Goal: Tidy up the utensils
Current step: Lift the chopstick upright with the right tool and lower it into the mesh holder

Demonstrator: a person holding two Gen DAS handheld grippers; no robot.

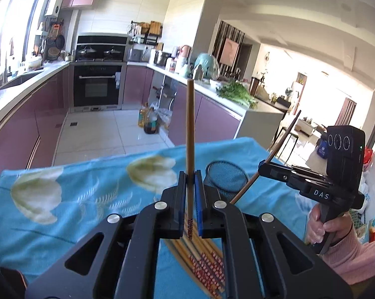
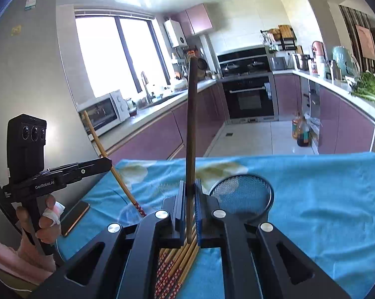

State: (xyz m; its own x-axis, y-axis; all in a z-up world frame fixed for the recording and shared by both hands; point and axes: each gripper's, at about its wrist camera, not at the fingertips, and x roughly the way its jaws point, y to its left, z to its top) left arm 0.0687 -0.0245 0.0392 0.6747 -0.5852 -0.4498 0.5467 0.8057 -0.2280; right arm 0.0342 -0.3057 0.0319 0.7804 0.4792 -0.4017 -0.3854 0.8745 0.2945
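Note:
My left gripper (image 1: 189, 177) is shut on a wooden chopstick (image 1: 190, 129) that stands upright, its red-patterned end pointing down. My right gripper (image 2: 190, 186) is shut on another chopstick (image 2: 191, 129), also upright. Each gripper shows in the other's view, holding its chopstick tilted: the right gripper (image 1: 263, 168) and the left gripper (image 2: 110, 163). A pile of chopsticks (image 1: 202, 261) with red-patterned ends lies on the blue floral cloth (image 1: 75, 199) under both grippers; it also shows in the right wrist view (image 2: 177, 261). A black mesh holder (image 2: 242, 196) stands just beyond the pile; it also shows in the left wrist view (image 1: 224, 177).
A phone (image 2: 74, 218) lies at the cloth's left edge. Behind the table are purple kitchen cabinets (image 1: 25, 129), an oven (image 1: 96, 87), oil bottles (image 1: 147, 119) on the floor and greens (image 1: 237, 92) on the counter.

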